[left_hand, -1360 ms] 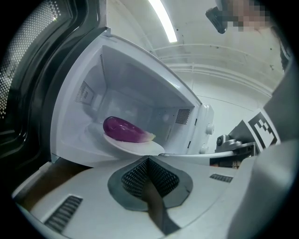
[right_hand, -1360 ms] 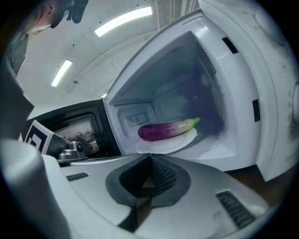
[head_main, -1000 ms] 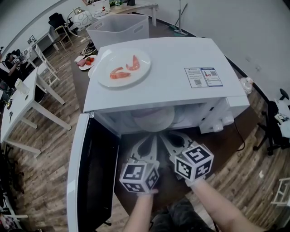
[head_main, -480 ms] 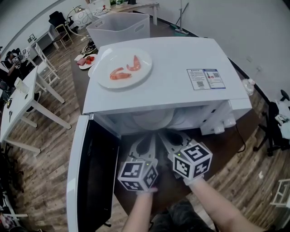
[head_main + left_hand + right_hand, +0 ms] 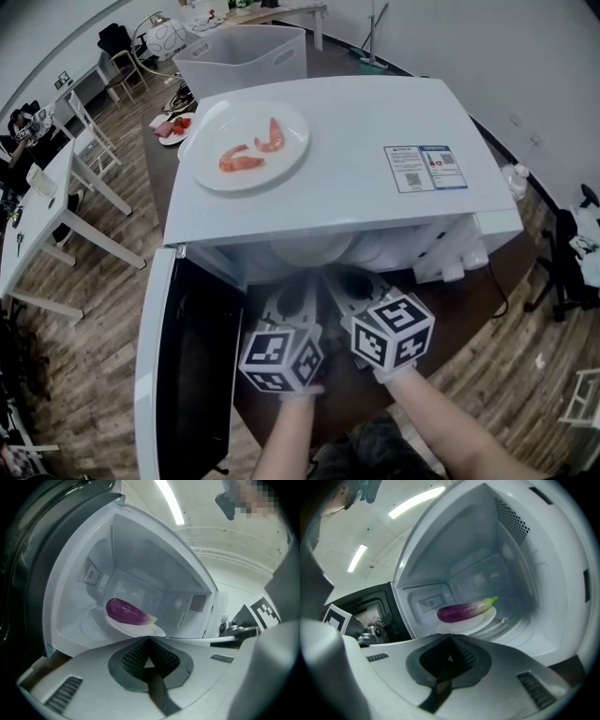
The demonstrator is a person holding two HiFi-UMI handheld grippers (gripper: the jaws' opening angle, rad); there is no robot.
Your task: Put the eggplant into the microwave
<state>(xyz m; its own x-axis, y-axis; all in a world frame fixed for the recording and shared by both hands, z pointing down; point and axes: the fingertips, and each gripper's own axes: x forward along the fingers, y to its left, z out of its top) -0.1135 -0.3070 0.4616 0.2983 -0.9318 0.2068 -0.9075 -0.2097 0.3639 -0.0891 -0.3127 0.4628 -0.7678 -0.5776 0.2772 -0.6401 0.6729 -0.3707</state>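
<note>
Nothing much has moved: the left gripper (image 5: pixel 149 639) and right gripper (image 5: pixel 451 636) stay side by side at the open front of the microwave (image 5: pixel 337 178). Both have their jaws pressed together, empty. The eggplant (image 5: pixel 125 611) lies on a white plate (image 5: pixel 143 630) inside, just beyond them.

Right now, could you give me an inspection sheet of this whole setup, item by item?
Surface: dark table carries a white microwave, door swung open to the left.
Job's things: eggplant lies on a white plate inside the microwave.
Clutter: plate of shrimp on the microwave's top; small dish of red food behind.
Grippers: left gripper and right gripper both shut, empty, just outside the opening.
Cables: one dark cord by the table's right edge.
Surroundings: white bin, white tables, chairs, wood floor.
</note>
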